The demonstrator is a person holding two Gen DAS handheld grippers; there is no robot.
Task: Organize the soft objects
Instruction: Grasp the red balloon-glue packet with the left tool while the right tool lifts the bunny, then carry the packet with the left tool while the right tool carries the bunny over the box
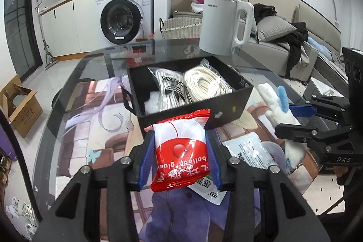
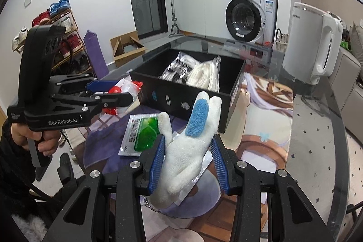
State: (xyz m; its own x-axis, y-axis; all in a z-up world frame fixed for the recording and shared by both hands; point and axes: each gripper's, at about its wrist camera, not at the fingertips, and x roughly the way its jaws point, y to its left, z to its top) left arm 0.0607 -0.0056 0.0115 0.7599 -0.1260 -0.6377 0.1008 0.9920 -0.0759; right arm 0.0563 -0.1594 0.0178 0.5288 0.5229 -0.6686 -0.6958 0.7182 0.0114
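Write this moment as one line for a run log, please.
left gripper: shut on red packet | right gripper: shut on white plush toy | black box: two bagged items inside | both lifted near box

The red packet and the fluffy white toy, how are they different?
The red packet is shiny plastic with printed words; the white plush toy is fuzzy with a blue patch. The packet is flat and rectangular; the toy has long ear-like parts sticking up. The left gripper holds the packet; the right gripper holds the toy. Both are held near the black box.
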